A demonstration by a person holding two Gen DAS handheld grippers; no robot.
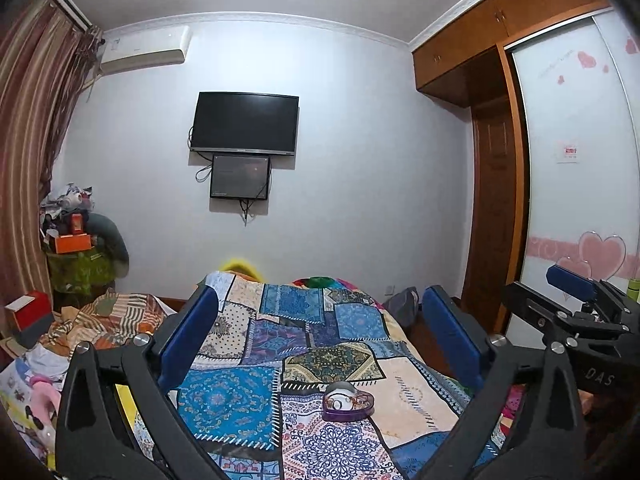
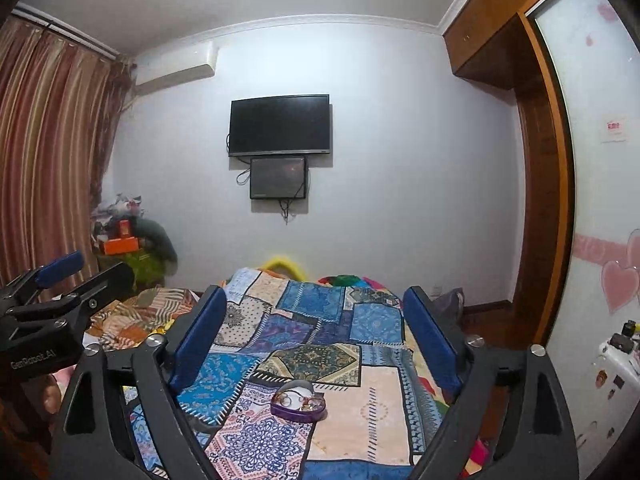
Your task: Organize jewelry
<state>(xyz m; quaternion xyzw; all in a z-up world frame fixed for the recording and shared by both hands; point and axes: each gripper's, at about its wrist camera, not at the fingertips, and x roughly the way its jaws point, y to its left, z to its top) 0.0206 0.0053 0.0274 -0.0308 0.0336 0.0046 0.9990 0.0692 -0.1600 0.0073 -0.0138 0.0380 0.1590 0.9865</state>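
- The left gripper (image 1: 320,332) is standing with its blue-padded fingers (image 1: 191,332) spread wide apart, nothing between them but the view of the bed beyond.
- The right gripper (image 2: 316,332) is likewise gaping wide, holding nothing; it is also showing at the right edge of the left wrist view (the two tools are sitting side by side, both pointing level across the room).
- A purple heart-shaped jewelry box (image 1: 348,402) is lying open on the patchwork bedspread (image 1: 240,400), below and ahead of both grippers and touching neither.
- Small pieces of jewelry (image 2: 310,401) are sitting inside the box, gold-toned as far as can be told; what each one is cannot be made out.
- On the far wall a dark television (image 1: 245,124) is hanging above a smaller screen (image 1: 240,177), with striped curtains (image 2: 48,152) hanging at the left.
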